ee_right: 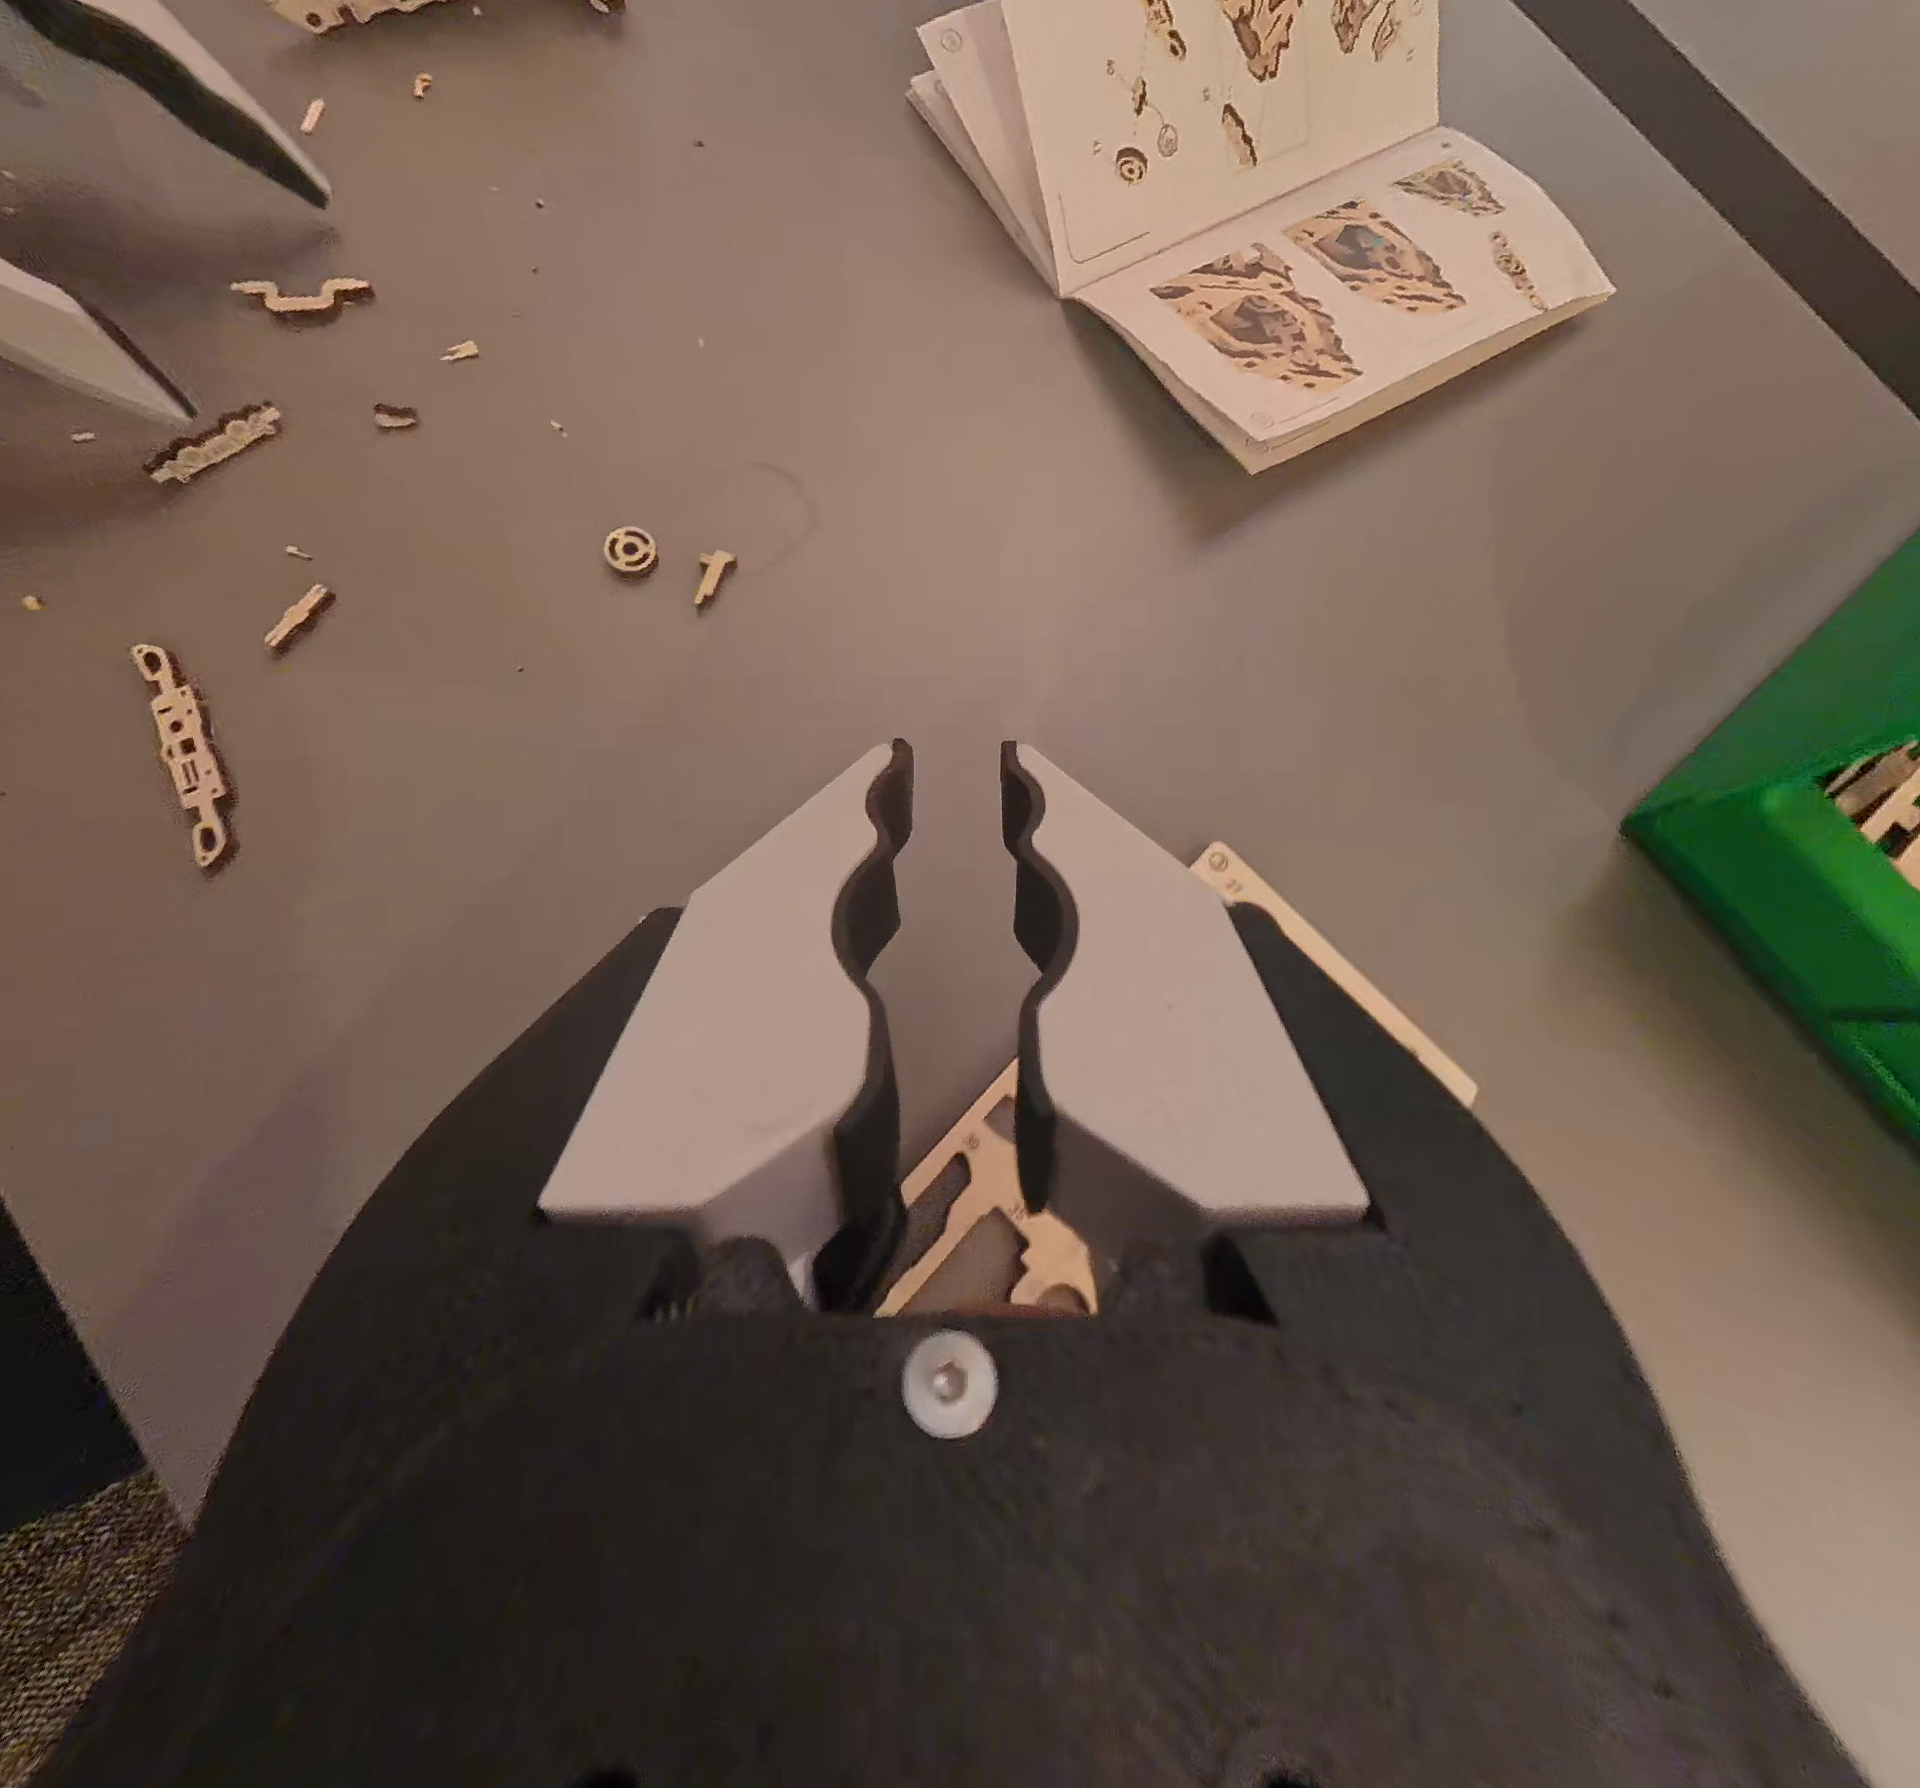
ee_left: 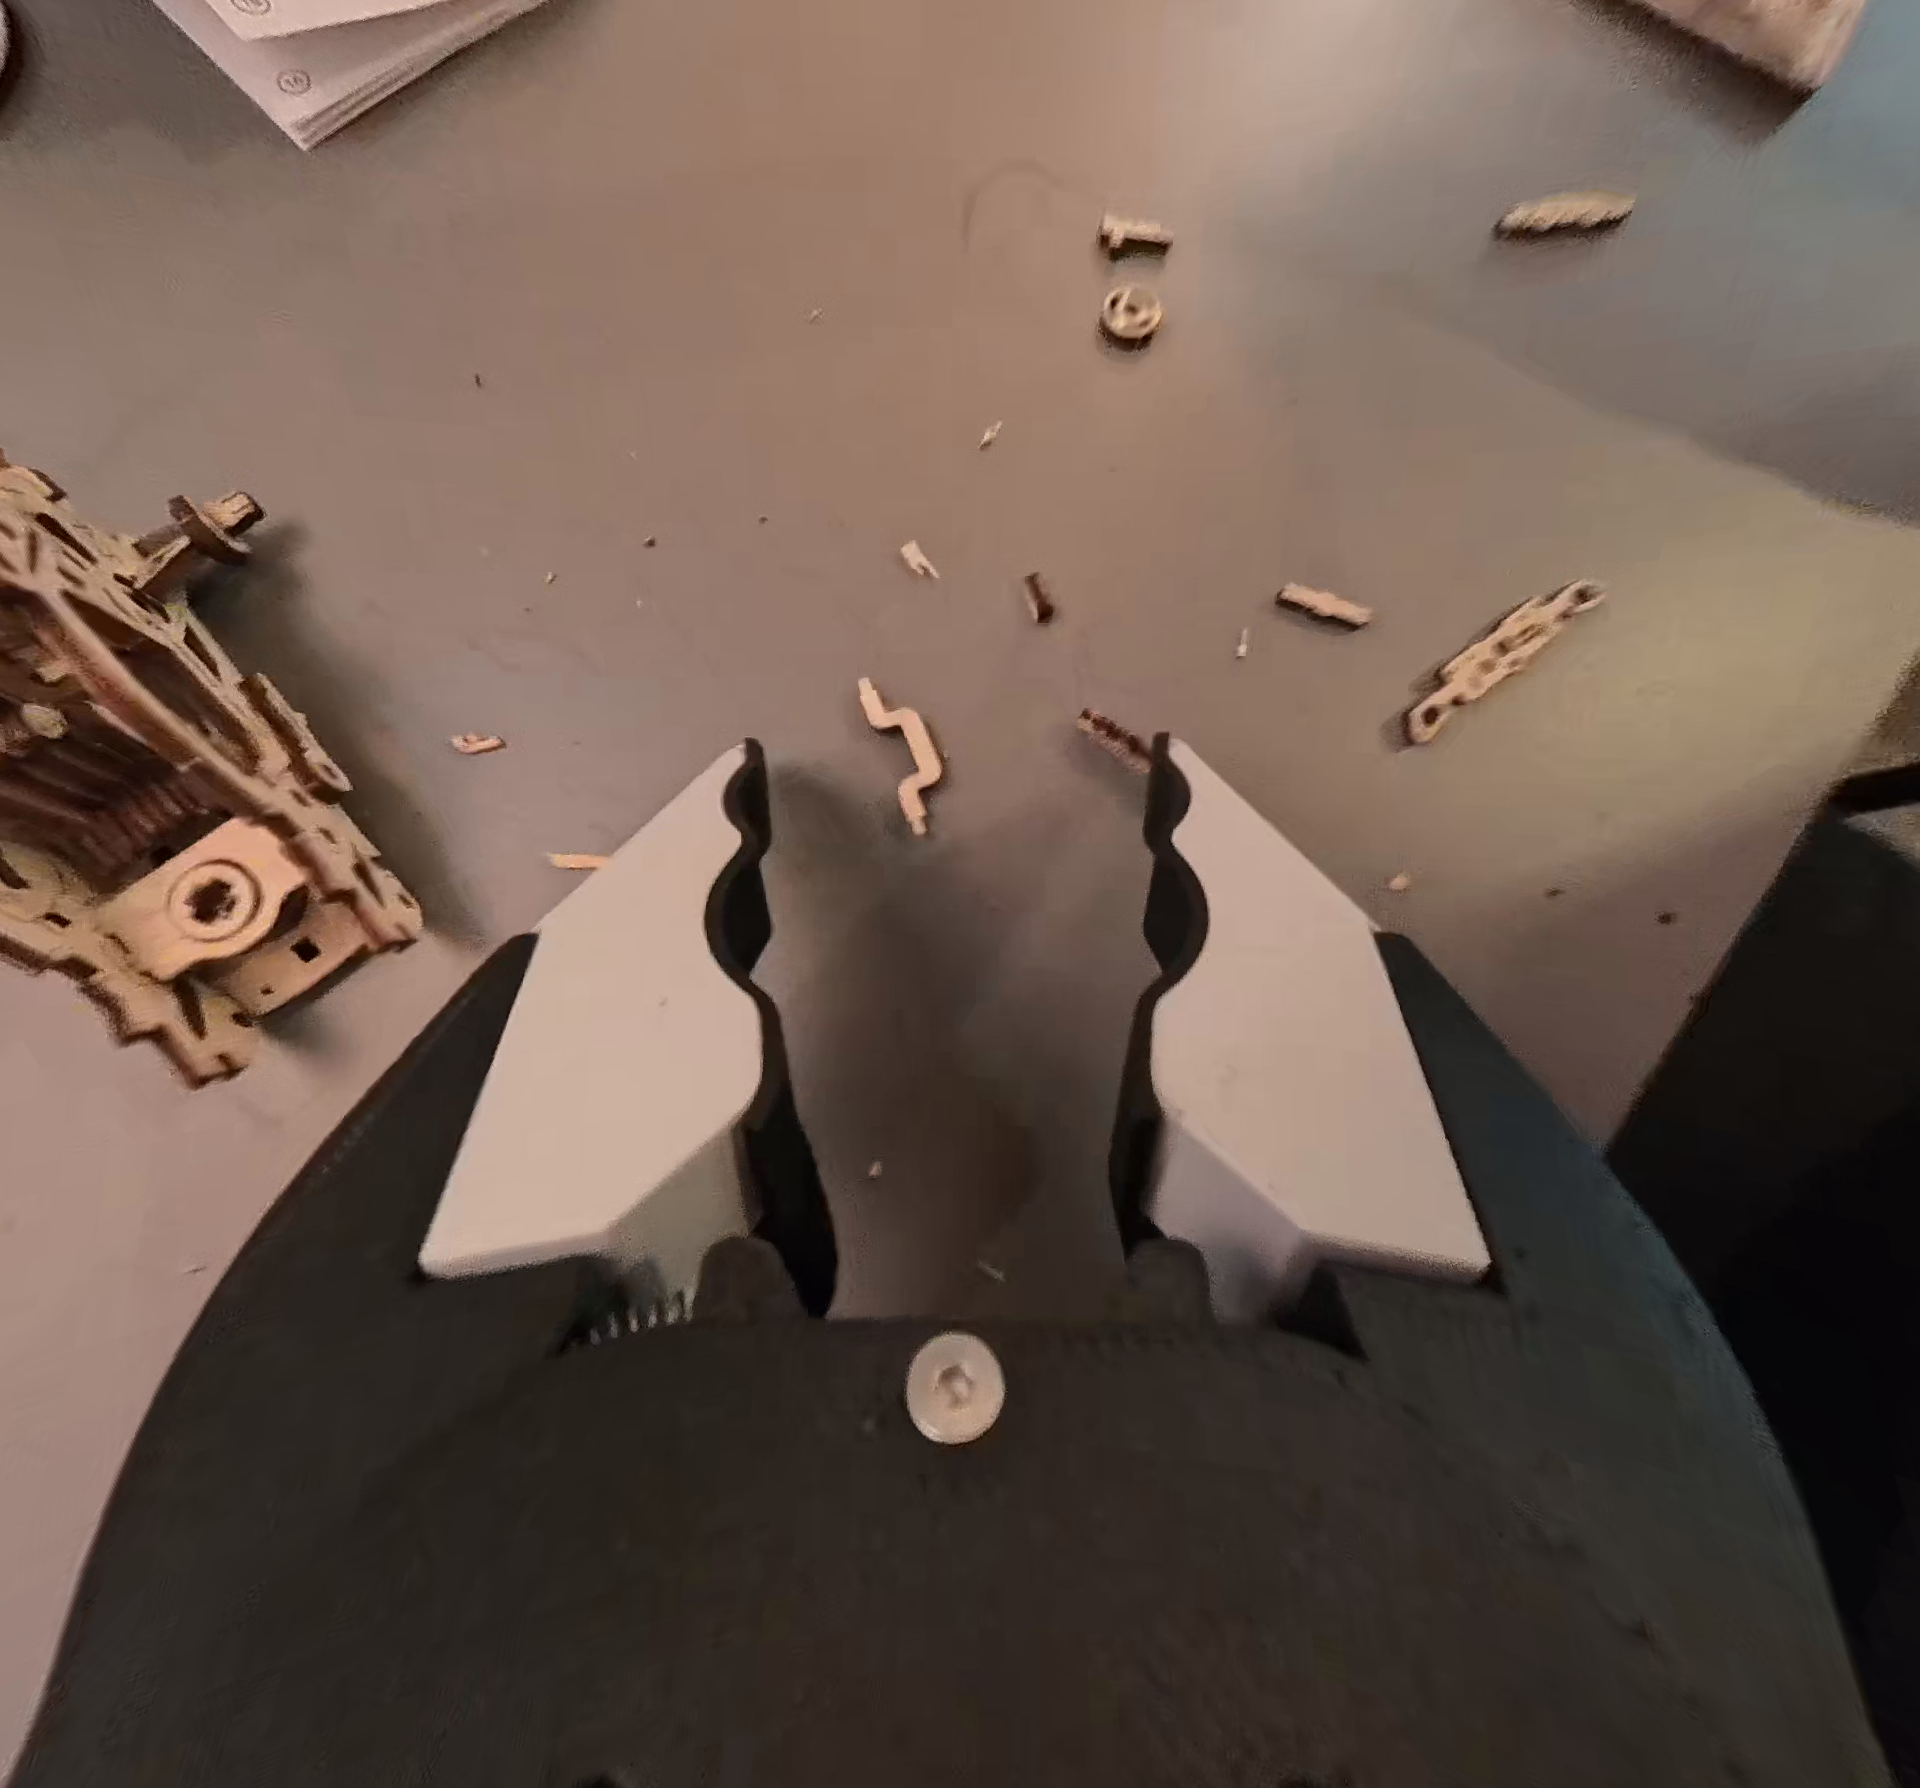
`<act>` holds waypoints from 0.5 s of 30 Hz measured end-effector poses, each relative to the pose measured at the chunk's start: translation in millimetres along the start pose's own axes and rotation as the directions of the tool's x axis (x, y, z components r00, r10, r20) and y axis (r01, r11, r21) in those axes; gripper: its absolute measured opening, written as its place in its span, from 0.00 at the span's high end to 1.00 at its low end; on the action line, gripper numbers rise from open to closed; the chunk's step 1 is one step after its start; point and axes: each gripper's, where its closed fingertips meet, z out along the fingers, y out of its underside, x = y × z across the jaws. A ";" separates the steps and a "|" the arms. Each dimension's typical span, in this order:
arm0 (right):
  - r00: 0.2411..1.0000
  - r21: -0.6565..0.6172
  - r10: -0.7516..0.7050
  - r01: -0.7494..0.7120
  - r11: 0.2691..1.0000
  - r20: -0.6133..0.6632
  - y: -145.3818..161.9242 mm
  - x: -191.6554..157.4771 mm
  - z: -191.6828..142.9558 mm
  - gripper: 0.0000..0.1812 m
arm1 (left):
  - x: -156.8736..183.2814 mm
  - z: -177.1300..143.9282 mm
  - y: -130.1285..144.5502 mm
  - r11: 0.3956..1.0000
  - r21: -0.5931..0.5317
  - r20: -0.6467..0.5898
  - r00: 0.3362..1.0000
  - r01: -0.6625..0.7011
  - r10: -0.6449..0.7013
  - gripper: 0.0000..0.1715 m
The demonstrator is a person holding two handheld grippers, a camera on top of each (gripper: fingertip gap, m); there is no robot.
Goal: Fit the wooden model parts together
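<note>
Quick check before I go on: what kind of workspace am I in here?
Probably a hobby or office desk set up for model building: a plain grey table strewn with loose laser-cut wooden parts, a half-built wooden model, an open instruction booklet, and a green bin of part sheets.

Pale tan wooden parts [ee_left: 1501, 660] with dark-edged cutouts lie on the plain grey table [ee_right: 1039, 595]; the box [ee_right: 1787, 917] is bright green, the booklet [ee_right: 1299, 180] white with tan pictures.
</note>
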 end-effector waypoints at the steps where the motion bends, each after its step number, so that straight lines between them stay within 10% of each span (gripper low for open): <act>1: 1.000 -0.003 0.005 -0.005 1.000 -0.004 2.3 -1.2 -1.6 0.92 | -1.8 1.6 2.1 0.999 -0.021 0.025 0.999 -0.034 0.034 0.57; 15: 0.999 0.009 0.017 -0.017 1.000 0.030 9.0 -24.1 -6.5 0.91 | -5.6 -1.8 -3.4 1.000 -0.012 0.032 0.999 0.027 -0.027 0.54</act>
